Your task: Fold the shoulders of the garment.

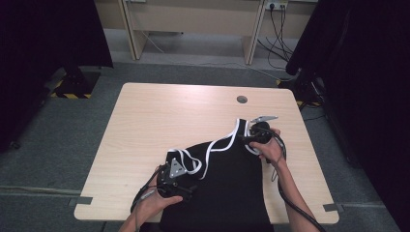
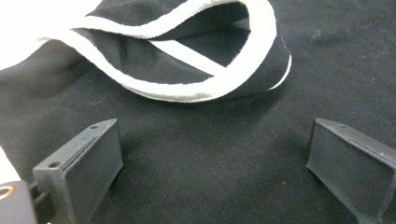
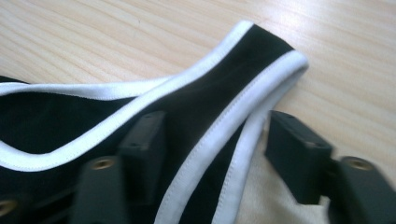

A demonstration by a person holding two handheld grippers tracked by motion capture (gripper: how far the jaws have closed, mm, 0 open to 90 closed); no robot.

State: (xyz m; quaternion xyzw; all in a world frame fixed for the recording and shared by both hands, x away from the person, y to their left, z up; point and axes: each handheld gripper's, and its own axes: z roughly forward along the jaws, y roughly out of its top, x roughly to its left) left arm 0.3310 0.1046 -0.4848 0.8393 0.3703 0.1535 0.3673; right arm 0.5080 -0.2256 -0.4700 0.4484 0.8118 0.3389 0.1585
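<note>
Two tongs, left [image 1: 186, 170] and right [image 1: 247, 137], over one black garment [image 1: 227, 183].

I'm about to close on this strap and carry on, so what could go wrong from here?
1. The right tongs straddle the shoulder strap but the pads do not press it yet; its white edge lies near one pad, so they may pinch only the trim and slip off.
2. The left tongs stand open over the black top, holding nothing; pulling the strap could drag the whole garment.
3. The top already hangs over the table's near edge and might slide off.
</note>
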